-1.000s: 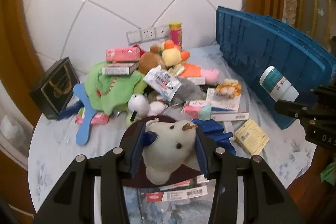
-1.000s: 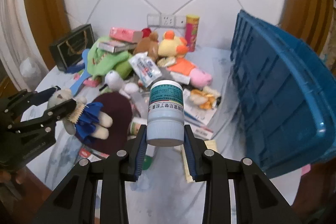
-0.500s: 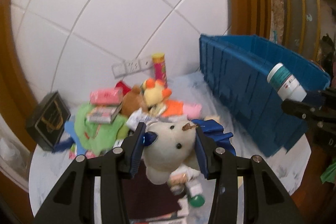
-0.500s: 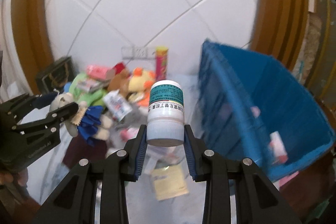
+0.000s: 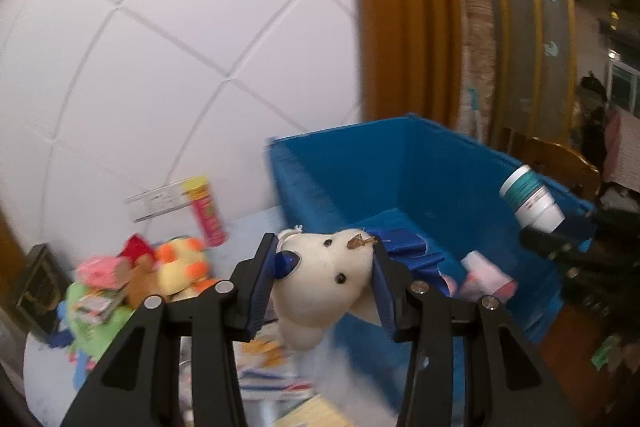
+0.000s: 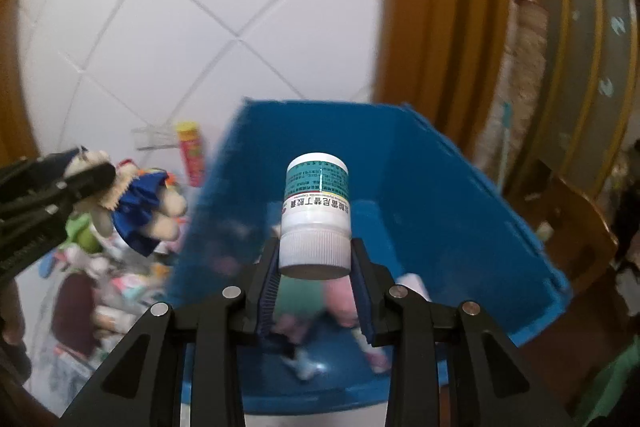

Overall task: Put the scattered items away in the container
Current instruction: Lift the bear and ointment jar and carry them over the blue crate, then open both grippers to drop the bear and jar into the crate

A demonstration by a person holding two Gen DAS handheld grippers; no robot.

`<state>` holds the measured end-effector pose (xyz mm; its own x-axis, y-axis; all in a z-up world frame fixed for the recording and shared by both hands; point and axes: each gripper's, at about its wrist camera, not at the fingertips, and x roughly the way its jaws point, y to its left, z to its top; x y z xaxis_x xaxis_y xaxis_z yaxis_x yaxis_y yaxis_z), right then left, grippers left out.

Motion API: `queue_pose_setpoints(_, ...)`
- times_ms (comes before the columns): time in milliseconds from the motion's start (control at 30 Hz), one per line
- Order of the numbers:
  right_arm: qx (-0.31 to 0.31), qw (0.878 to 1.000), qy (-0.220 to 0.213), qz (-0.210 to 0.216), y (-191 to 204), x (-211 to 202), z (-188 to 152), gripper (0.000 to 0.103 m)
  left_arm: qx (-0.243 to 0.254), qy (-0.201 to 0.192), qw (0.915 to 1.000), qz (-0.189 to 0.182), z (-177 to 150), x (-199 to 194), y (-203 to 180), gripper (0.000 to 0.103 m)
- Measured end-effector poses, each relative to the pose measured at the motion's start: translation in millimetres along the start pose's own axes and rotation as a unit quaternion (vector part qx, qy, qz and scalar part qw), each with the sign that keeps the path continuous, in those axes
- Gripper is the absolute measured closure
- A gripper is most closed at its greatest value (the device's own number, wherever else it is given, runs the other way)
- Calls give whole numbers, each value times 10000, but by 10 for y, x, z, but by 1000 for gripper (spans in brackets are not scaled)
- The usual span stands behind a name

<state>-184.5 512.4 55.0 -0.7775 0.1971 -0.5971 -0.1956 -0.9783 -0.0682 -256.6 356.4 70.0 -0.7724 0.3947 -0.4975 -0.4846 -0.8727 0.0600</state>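
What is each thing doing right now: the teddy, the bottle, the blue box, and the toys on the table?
Teddy: gripped by the left gripper, in the air.
Bottle: cap down, clamped in the right gripper, over the box.
Blue box: open, a few things inside.
Toy pile: on the table.

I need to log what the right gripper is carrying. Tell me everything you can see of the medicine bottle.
The medicine bottle is a small white plastic jar with a ribbed white cap and a teal-banded label with printed text and a thin red stripe. It points cap-first toward the camera, so its label reads upside down. The right gripper clamps it at the cap between blue-padded fingers. It hangs over the open blue bin, touching nothing else. The left wrist view shows it tilted.
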Motion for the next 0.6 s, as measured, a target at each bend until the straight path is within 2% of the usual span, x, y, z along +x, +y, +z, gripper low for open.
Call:
queue_pose_setpoints(133, 43, 9993, 345, -138, -495, 305, 6, 70, 162, 384, 9991, -124, 139, 388, -549, 59)
queue_pose_setpoints(267, 89, 9977, 661, -108, -740, 649, -11, 70, 196, 923, 9953, -199, 138, 806, -900, 59)
queue_pose_setpoints(400, 158, 9957, 916, -26, -929, 914, -72, 70, 284, 1461, 9887, -168, 59, 1124, -1055, 59)
queue_pose_setpoints(600, 159, 9946, 1019, 90, -998, 1079, -158, 70, 244, 1558, 9875, -52, 48, 1164, -1051, 58)
